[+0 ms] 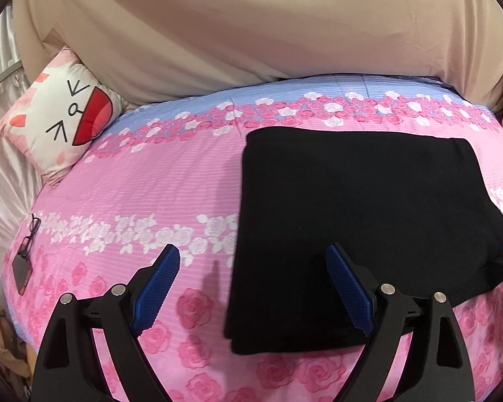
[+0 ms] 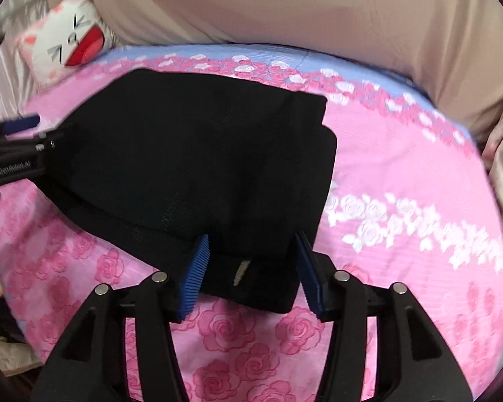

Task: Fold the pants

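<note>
Here, the left wrist view shows the left gripper with its blue fingers wide apart and nothing between them, poised over the near edge of the bed. The black pants lie folded into a thick rectangle on the pink rose bedspread, toward the right side. Only this view shows the eyeglasses and a small dark card by the left edge, and it shows the cartoon-face pillow sharply.

In the right wrist view, the right gripper has its fingers apart, straddling the near corner of the pants without pressing on it. A pale tag shows there. The left gripper enters at the left.
</note>
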Available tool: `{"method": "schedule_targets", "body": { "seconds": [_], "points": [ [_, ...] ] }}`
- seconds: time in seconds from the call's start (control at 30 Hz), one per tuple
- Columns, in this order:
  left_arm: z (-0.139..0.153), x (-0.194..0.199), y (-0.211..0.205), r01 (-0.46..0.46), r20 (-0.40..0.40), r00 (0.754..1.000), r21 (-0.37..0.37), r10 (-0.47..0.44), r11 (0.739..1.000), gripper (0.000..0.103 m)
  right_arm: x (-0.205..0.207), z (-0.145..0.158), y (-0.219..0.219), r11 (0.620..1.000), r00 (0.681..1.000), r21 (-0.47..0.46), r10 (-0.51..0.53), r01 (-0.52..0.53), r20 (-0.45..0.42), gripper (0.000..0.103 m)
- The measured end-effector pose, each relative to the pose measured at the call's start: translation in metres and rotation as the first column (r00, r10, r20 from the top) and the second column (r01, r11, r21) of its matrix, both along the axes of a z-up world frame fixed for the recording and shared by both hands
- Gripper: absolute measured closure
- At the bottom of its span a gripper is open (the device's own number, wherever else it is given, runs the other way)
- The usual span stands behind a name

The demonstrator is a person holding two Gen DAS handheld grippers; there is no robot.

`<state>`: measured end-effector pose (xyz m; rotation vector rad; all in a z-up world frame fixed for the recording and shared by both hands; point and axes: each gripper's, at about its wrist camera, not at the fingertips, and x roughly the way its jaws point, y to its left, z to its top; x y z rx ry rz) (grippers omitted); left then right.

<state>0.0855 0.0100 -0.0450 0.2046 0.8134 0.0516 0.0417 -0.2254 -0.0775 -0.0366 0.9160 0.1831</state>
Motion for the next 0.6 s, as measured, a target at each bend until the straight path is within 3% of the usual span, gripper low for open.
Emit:
{"method": "schedule_targets", "body": {
  "seconds": [0.1, 0.23, 0.3, 0.37, 0.43, 0.6],
  "points": [
    [0.000, -0.005, 0.009, -0.011, -0.002, 1.000, -0.002, 0.011, 1.000, 0.011, -0.013, 0.010, -0.029, 0.991, 0.999, 0.128, -0.042, 0.043, -0.010, 0.053],
    [-0.002, -0.006, 0.013, -0.026, -0.014, 1.000, -0.019, 0.026, 0.999, 0.011, -0.029, 0.015, -0.057, 0.984, 0.992, 0.121, -0.129, 0.129, -0.010, 0.053],
    [-0.002, -0.008, 0.012, -0.026, -0.009, 1.000, -0.014, 0.026, 1.000, 0.011, -0.033, 0.017, -0.065, 0.976, 0.989, 0.159, -0.145, 0.146, -0.018, 0.052],
    [-0.001, -0.009, 0.012, -0.024, -0.007, 1.000, -0.013, 0.024, 1.000, 0.011, -0.031, 0.018, -0.064, 0.967, 0.993, 0.226, -0.116, 0.118, -0.024, 0.052],
    [-0.001, -0.011, 0.011, -0.021, -0.007, 1.000, -0.011, 0.021, 1.000, 0.011, -0.026, 0.019, -0.051, 0.966, 0.997, 0.245, -0.074, 0.077, -0.022, 0.042],
    [-0.002, -0.011, 0.012, -0.023, -0.013, 1.000, -0.002, 0.023, 1.000, 0.011, -0.008, 0.013, -0.011, 0.982, 1.000, 0.187, 0.024, -0.022, -0.008, 0.043]
  ]
}}
